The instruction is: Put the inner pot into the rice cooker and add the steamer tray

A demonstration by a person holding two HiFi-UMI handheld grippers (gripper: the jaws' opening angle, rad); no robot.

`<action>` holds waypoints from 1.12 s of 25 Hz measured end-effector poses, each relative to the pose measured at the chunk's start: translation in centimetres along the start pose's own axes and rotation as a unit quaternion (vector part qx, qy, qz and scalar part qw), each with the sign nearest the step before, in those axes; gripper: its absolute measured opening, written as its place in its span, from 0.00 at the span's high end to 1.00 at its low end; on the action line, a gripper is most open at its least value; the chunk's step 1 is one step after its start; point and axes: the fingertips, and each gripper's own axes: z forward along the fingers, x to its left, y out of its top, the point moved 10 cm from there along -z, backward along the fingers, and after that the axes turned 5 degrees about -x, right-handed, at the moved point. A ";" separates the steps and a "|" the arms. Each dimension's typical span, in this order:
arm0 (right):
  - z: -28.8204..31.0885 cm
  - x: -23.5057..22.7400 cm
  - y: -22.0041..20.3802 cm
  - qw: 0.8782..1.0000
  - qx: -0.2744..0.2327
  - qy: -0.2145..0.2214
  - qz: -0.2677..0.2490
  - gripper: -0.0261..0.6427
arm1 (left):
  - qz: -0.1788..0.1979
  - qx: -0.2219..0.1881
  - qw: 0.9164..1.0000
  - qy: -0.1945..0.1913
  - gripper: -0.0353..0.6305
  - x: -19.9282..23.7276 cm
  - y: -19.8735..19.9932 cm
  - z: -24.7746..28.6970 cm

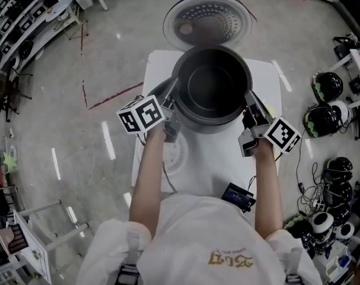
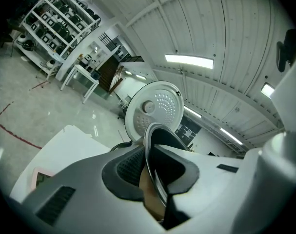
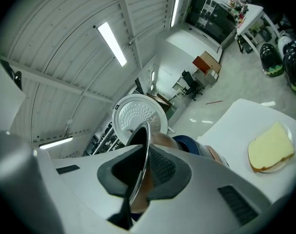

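From where I stood, the left gripper [image 1: 171, 103] and right gripper [image 1: 251, 103] were clamped on opposite edges of the inner pot [image 1: 210, 88], holding it at frame centre over the rice cooker [image 3: 187, 144]. It was rigid, smooth metal and likely weighty. The thin rim looked the only hold, and a slippery one. The open lid [image 1: 207, 22] stood behind at upper centre. A pale disc [image 1: 178, 156], probably the steamer tray, lay on the table [image 1: 162, 70] lower left.

Illumination is bright and even, supplied by ceiling strip lights [image 2: 188, 60]. Their reflections form elongated glare streaks on the glossy floor [image 1: 108, 140]. Shadows are faint. Both gripper views show strong fisheye curvature, dark vignetted corners, and soft-focused near-field surfaces.
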 end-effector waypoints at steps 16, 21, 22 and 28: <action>1.9 -2.3 -1.5 0.996 0.038 -0.069 -0.041 0.88 | 0.060 0.072 0.996 0.014 0.80 2.4 -1.3 2.2; 2.3 -2.6 -1.6 0.988 0.068 -0.096 -0.098 0.85 | 0.119 0.100 0.987 0.037 0.78 2.3 -1.7 3.1; 2.4 -2.6 -1.7 0.985 0.076 -0.105 -0.112 0.85 | 0.127 0.105 0.986 0.039 0.78 2.3 -1.8 3.2; 3.4 -3.0 -2.3 0.958 0.115 -0.168 -0.204 0.81 | 0.143 0.116 0.982 0.037 0.76 2.7 -2.3 3.7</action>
